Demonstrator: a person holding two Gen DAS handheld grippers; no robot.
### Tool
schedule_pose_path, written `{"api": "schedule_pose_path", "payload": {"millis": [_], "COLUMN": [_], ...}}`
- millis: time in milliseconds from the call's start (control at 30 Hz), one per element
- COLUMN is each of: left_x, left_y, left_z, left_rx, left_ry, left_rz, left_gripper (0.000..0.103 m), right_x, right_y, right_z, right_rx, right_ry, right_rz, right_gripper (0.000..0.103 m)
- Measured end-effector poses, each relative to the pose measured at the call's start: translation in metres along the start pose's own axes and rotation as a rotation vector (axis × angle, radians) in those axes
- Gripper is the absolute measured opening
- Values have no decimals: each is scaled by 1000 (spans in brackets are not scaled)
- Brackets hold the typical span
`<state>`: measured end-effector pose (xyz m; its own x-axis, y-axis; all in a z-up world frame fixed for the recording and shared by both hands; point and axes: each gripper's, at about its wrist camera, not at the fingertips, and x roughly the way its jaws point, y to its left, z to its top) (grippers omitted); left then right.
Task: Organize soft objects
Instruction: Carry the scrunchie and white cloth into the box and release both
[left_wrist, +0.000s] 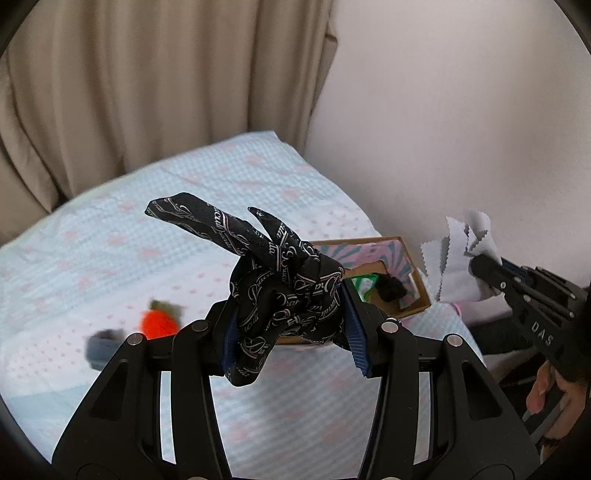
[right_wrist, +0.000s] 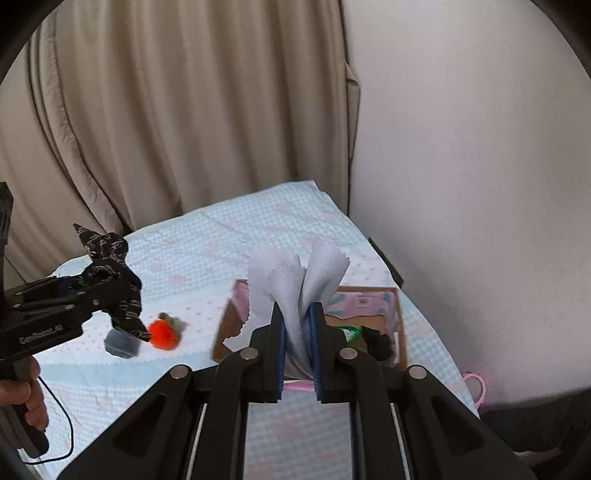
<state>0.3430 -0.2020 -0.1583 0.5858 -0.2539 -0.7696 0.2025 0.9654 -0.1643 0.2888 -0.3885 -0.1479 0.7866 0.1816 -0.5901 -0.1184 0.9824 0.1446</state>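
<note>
My left gripper (left_wrist: 291, 321) is shut on a bunched black scarf with white lettering (left_wrist: 280, 291), held up above the bed; the scarf also shows in the right wrist view (right_wrist: 110, 273). My right gripper (right_wrist: 297, 332) is shut on a pale lilac cloth with zigzag edges (right_wrist: 299, 280), held above an open cardboard box (right_wrist: 400, 332); the cloth also shows in the left wrist view (left_wrist: 458, 251). The box (left_wrist: 413, 280) holds a green item (left_wrist: 364, 284) and a black item (left_wrist: 391, 288). An orange plush fruit (right_wrist: 162, 332) and a small grey object (right_wrist: 122, 343) lie on the bed.
The bed has a light blue sheet with pink marks (right_wrist: 207, 236). Beige curtains (right_wrist: 166, 110) hang behind it and a pale wall (right_wrist: 461, 147) runs along its right side. A pink loop (right_wrist: 476, 387) shows at the bed's right edge.
</note>
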Motion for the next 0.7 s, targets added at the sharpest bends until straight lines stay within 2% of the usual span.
{"api": "schedule_pose_path", "payload": {"millis": [167, 333, 500, 700], "left_x": [68, 128, 187, 242], "left_y": [-30, -37, -44, -44], "left_z": [3, 4, 10, 6], "left_rx": [-39, -69, -70, -90], "left_ry": [81, 159, 238, 341], "left_rz": [-3, 15, 33, 64], "left_gripper": [44, 44, 45, 45], "right_x": [44, 96, 147, 189], "right_y": [-46, -74, -95, -106], "right_z": [1, -3, -15, -35], "right_rx": [-10, -40, -30, -35], "right_ry": [75, 152, 231, 315], "right_rz": [27, 54, 92, 126], "right_gripper": [11, 11, 11, 11]}}
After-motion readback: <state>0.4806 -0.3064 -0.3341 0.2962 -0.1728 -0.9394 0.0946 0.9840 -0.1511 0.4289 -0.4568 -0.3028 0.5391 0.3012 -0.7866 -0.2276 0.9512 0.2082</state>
